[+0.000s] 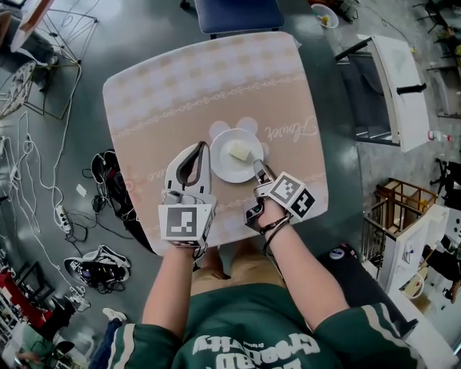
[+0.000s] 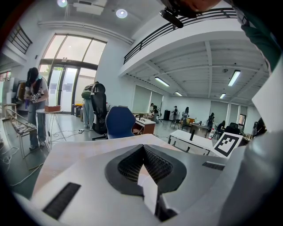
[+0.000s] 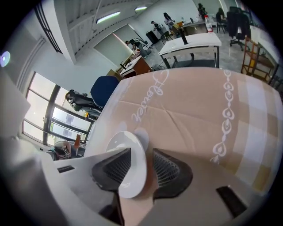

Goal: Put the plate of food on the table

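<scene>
- White round plate (image 1: 225, 169) is set flat on the pink-and-cream cloth-covered bench (image 1: 180, 86), in the near-right part of the top.
- A pale yellow piece of food (image 1: 239, 151) is carried near the middle of the plate.
- The right gripper (image 1: 257, 169) is positioned at the near-right rim of the plate. In the right gripper view its jaws are seen spread wide, with the plate rim (image 3: 132, 150) standing between them. A gap is visible beside one pad, so the plate is not clamped.
- The left gripper (image 1: 203, 146) is held just left of the plate. Its jaws are brought together at the tips, with nothing gripped between them. Contact with the plate rim cannot be determined.
- A blue chair (image 1: 241, 14) is placed at the far edge of the bench.
</scene>
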The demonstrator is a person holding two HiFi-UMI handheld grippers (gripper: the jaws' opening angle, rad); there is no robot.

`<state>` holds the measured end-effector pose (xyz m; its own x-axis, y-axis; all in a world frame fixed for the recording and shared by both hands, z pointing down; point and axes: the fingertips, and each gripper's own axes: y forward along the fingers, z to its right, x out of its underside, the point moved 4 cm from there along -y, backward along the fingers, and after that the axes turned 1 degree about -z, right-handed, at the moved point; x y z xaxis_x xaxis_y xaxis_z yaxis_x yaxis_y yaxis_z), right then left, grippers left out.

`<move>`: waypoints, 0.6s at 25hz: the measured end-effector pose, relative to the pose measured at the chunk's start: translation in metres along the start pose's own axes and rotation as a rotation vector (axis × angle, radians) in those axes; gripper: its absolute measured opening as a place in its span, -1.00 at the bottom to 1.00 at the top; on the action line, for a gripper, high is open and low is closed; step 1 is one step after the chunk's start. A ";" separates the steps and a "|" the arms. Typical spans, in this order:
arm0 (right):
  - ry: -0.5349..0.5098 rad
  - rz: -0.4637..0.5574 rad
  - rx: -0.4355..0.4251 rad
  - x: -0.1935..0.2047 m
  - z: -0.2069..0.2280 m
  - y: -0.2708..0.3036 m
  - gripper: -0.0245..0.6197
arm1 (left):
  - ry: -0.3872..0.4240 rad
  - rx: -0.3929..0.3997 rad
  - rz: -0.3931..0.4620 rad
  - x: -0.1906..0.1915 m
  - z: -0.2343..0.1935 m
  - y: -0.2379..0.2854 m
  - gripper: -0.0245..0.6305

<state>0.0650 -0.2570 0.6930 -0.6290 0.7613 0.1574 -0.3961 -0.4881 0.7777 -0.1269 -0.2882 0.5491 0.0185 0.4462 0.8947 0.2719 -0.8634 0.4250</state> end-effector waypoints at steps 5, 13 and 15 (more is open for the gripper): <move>-0.019 0.005 0.012 -0.004 0.005 -0.002 -0.48 | 0.006 -0.001 -0.004 0.001 0.000 0.002 -0.90; -0.085 0.014 -0.003 -0.007 -0.004 -0.007 -0.48 | 0.004 0.008 0.000 -0.004 0.005 0.000 -0.90; -0.143 0.025 -0.014 -0.010 -0.010 -0.012 -0.48 | -0.001 0.010 0.002 -0.006 0.006 -0.003 -0.90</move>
<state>0.0693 -0.2632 0.6762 -0.5372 0.8017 0.2622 -0.3915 -0.5123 0.7644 -0.1218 -0.2871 0.5415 0.0203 0.4449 0.8954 0.2819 -0.8618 0.4218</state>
